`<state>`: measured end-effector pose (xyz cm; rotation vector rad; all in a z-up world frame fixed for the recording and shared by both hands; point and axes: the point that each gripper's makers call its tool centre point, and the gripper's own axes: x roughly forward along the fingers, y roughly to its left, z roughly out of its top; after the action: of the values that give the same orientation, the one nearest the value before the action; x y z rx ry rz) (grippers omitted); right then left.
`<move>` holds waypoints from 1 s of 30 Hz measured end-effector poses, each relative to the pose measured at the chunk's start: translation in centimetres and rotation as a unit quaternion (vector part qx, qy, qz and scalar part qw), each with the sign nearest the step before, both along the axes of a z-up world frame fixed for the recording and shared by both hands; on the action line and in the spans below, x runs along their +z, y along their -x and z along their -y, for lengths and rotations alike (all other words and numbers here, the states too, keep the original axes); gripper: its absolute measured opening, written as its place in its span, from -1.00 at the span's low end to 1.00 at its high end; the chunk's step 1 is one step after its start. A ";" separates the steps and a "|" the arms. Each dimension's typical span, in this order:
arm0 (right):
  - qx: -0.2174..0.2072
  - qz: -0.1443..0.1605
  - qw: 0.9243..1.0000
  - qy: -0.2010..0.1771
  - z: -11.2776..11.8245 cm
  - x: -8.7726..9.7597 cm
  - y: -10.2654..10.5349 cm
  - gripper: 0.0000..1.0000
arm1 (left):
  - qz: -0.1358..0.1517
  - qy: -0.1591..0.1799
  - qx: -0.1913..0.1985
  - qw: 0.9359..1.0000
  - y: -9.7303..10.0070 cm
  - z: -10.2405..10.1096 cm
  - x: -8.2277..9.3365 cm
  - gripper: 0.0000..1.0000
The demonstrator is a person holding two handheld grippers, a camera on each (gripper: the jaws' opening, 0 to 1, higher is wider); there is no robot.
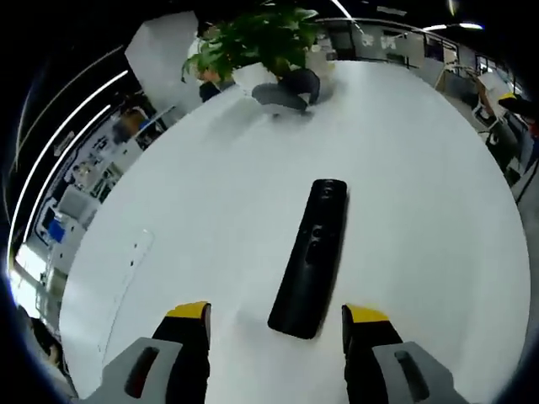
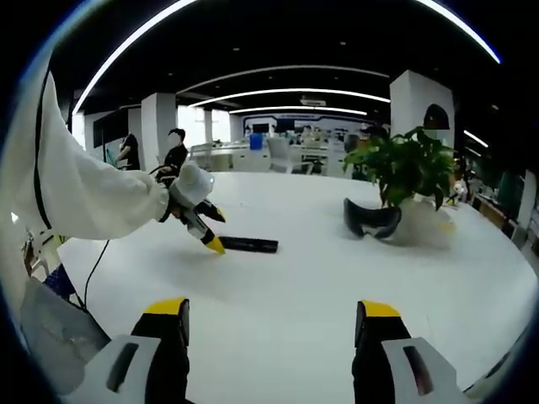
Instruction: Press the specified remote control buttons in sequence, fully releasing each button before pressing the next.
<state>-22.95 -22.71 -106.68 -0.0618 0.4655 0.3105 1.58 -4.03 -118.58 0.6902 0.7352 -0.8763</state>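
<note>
Lying flat on the white table point(image 1: 421, 210), the black remote point(image 1: 313, 256) sits between and just ahead of the left hand-held gripper point(image 1: 275, 324), whose jaws are spread. The right hand-held gripper point(image 2: 274, 324) hangs spread too, well back, a potted plant point(image 2: 404, 172) beyond.

We see a plain white surface point(image 1: 421, 219) with no pattern — and on it a glossy black remote control point(image 1: 310, 259). The left tongs point(image 1: 276, 324) are black with yellow tips and grey bodies; the right tongs point(image 2: 274, 324) carry the same black, yellow and grey. The potted plant point(image 2: 406, 168) has bright green leaves above a white pot, and beside it lies a dark grey, nearly black headset point(image 2: 371, 220). The person's sleeve point(image 2: 84, 202) is white — with one thin dark seam line.
</note>
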 end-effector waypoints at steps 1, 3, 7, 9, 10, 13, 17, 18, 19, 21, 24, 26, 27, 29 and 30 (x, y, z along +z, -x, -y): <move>0.000 0.003 1.000 0.000 0.0 0.1 0.0 0.59 | 0.004 0.003 0.005 1.000 0.0 -0.1 0.0 0.36; -0.003 0.005 1.000 -0.001 0.1 0.2 0.0 0.59 | 0.012 0.005 0.013 1.000 -0.1 -0.3 0.1 0.43; -0.007 0.007 1.000 -0.004 0.3 0.3 -0.1 0.59 | -0.009 0.007 0.026 1.000 1.0 -0.1 -0.1 0.60; -0.007 0.009 1.000 -0.005 0.3 0.3 -0.1 0.59 | 0.001 0.006 0.024 1.000 1.5 -0.1 0.0 0.69; -0.007 0.010 1.000 -0.005 0.3 0.4 -0.1 0.59 | 0.005 0.005 0.016 1.000 1.8 0.0 0.1 0.72; -0.007 0.011 1.000 -0.006 0.3 0.4 0.0 0.60 | 0.005 0.013 0.022 1.000 2.7 0.0 0.5 0.77; -0.004 0.014 1.000 -0.008 0.1 0.5 0.0 0.60 | 0.014 0.036 0.038 0.999 3.7 0.0 1.7 0.79; -0.003 0.015 1.000 -0.008 0.1 0.5 0.0 0.59 | 0.005 0.066 0.043 0.997 4.4 0.6 2.2 0.79; -0.002 0.015 1.000 -0.008 0.0 0.6 0.0 0.59 | 0.004 0.075 0.047 0.996 4.6 0.8 2.4 0.80; 0.000 0.017 1.000 -0.010 -0.1 0.6 0.0 0.59 | 0.006 0.092 0.053 0.994 5.4 1.1 3.3 0.81; 0.001 0.019 1.000 -0.011 -0.1 0.7 0.0 0.59 | 0.011 0.122 0.060 0.991 6.7 1.7 4.8 0.84; 0.000 0.020 1.000 -0.012 0.0 0.8 0.0 0.59 | 0.018 0.133 0.060 0.989 7.3 1.9 5.5 0.86; -0.001 0.022 1.000 -0.013 0.0 0.8 0.0 0.60 | 0.023 0.135 0.064 0.989 7.7 1.8 5.9 0.88; -0.002 0.024 1.000 -0.015 0.0 1.0 0.0 0.60 | 0.024 0.149 0.068 0.986 8.4 1.8 6.5 0.89; -0.002 0.024 1.000 -0.016 0.0 1.0 0.0 0.60 | 0.022 0.153 0.071 0.985 8.9 1.7 6.6 0.91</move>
<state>-22.97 -22.75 -105.69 -0.0374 0.4128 0.3115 -7.30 -5.76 -111.98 0.3780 0.5860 -0.8172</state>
